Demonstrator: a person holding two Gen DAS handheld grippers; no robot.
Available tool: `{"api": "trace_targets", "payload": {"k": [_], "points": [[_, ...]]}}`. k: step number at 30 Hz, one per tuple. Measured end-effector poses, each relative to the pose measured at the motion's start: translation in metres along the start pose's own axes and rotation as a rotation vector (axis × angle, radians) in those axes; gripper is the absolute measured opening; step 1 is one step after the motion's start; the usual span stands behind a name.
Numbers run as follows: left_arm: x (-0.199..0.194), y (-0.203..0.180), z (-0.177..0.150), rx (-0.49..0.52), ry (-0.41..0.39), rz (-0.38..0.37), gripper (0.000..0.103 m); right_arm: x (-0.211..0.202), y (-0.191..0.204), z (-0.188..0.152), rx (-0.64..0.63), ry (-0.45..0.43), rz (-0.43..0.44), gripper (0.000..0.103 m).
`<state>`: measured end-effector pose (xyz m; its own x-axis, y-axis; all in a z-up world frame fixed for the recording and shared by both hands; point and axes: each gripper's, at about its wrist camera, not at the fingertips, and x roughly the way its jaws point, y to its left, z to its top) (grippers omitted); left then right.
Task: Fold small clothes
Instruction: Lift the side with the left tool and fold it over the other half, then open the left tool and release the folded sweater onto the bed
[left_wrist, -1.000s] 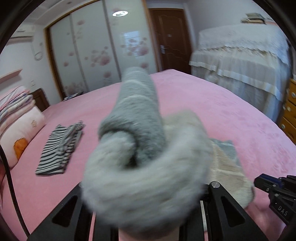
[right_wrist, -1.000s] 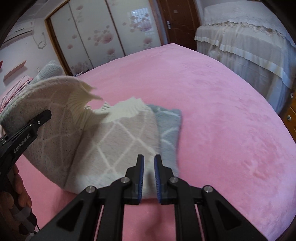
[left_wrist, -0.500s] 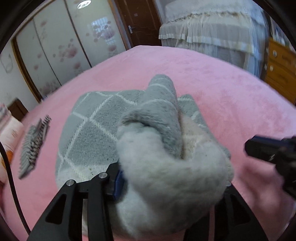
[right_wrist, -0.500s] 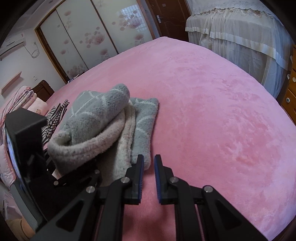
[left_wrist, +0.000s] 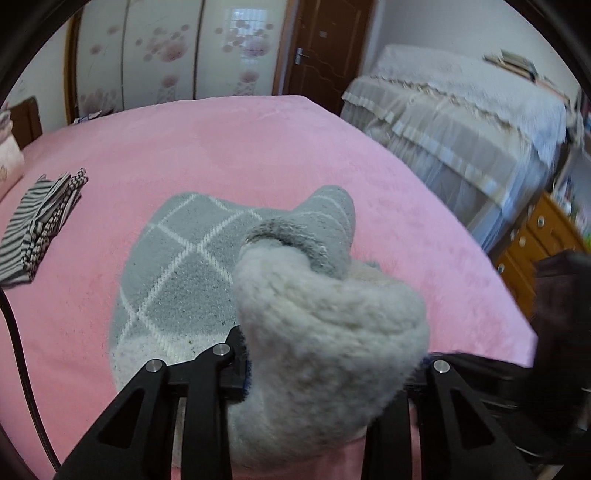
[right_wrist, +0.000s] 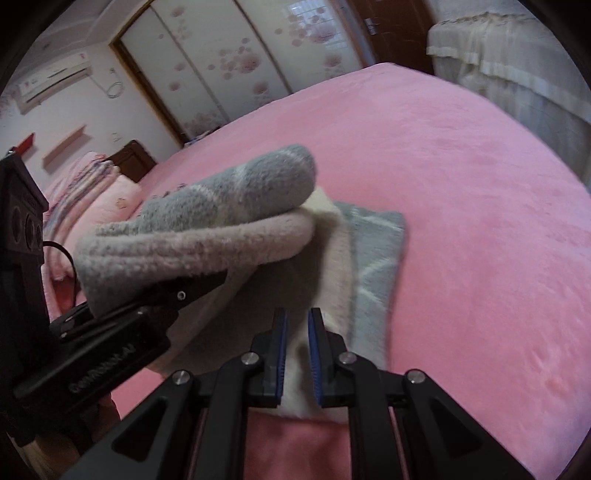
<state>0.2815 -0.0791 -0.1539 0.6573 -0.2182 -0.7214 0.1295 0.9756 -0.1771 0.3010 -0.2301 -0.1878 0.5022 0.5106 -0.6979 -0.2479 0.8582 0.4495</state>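
The grey fleece garment (left_wrist: 177, 273) is lying in the lower middle of the left wrist view, on the pink bed cover (left_wrist: 258, 147), with one thick fold of it raised toward the camera. The left gripper (left_wrist: 332, 365) is clamping that bunched fold; its jaws have just been closing a little, with the pale, woolly underside bulging out between them. In the right wrist view the same fold is crossing the left half of the frame, while the right gripper (right_wrist: 295, 354) is hovering at the bottom centre with its jaws nearly together and nothing pinched between them, just over the garment's near edge.

The fabric is looking soft, thick and light, so it is likely to sag and spring back rather than hold a crease. It should grip well, not slide. The best hold is probably a doubled edge or a corner, taken deep in the pads, with the other gripper pressing the lower layer flat. A folded striped garment (left_wrist: 37, 225) is lying at the left edge.
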Motion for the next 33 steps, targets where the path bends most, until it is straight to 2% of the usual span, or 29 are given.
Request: {"api": "trace_targets", "payload": {"k": [5, 10, 12, 14, 18, 21, 24, 27, 29, 31, 33], "points": [[0.002, 0.002, 0.000, 0.002, -0.002, -0.010, 0.031, 0.041, -0.009, 0.019, 0.026, 0.073, 0.115, 0.011], [0.002, -0.002, -0.005, 0.016, -0.008, -0.016, 0.031, 0.072, -0.017, 0.039, 0.025, 0.101, 0.120, 0.011], [0.003, -0.001, -0.006, 0.016, -0.010, -0.019, 0.031, 0.076, -0.021, 0.051, 0.040, 0.087, 0.116, 0.011], [0.004, -0.003, -0.006, 0.027, -0.016, -0.010, 0.031, 0.078, -0.023, 0.059, 0.045, 0.069, 0.083, 0.011], [0.012, -0.010, -0.008, 0.043, -0.008, 0.005, 0.031, 0.073, -0.034, 0.077, 0.070, 0.004, -0.053, 0.011], [0.024, -0.017, -0.012, 0.056, 0.016, 0.024, 0.032, 0.065, -0.050, 0.087, 0.128, -0.049, -0.108, 0.011], [0.041, -0.026, -0.021, 0.080, 0.046, 0.049, 0.036, 0.058, -0.062, 0.092, 0.164, -0.070, -0.125, 0.011], [0.048, -0.035, -0.026, 0.104, 0.041, 0.084, 0.045, 0.054, -0.067, 0.093, 0.159, -0.069, -0.169, 0.011], [0.054, -0.041, -0.029, 0.114, 0.051, 0.094, 0.067, 0.051, -0.071, 0.092, 0.161, -0.061, -0.186, 0.011], [0.063, -0.050, -0.032, 0.158, 0.068, 0.118, 0.078, 0.045, -0.073, 0.088, 0.163, -0.054, -0.197, 0.011], [0.067, -0.062, -0.036, 0.221, 0.063, 0.178, 0.081, 0.042, -0.072, 0.083, 0.152, -0.046, -0.220, 0.011]]}}
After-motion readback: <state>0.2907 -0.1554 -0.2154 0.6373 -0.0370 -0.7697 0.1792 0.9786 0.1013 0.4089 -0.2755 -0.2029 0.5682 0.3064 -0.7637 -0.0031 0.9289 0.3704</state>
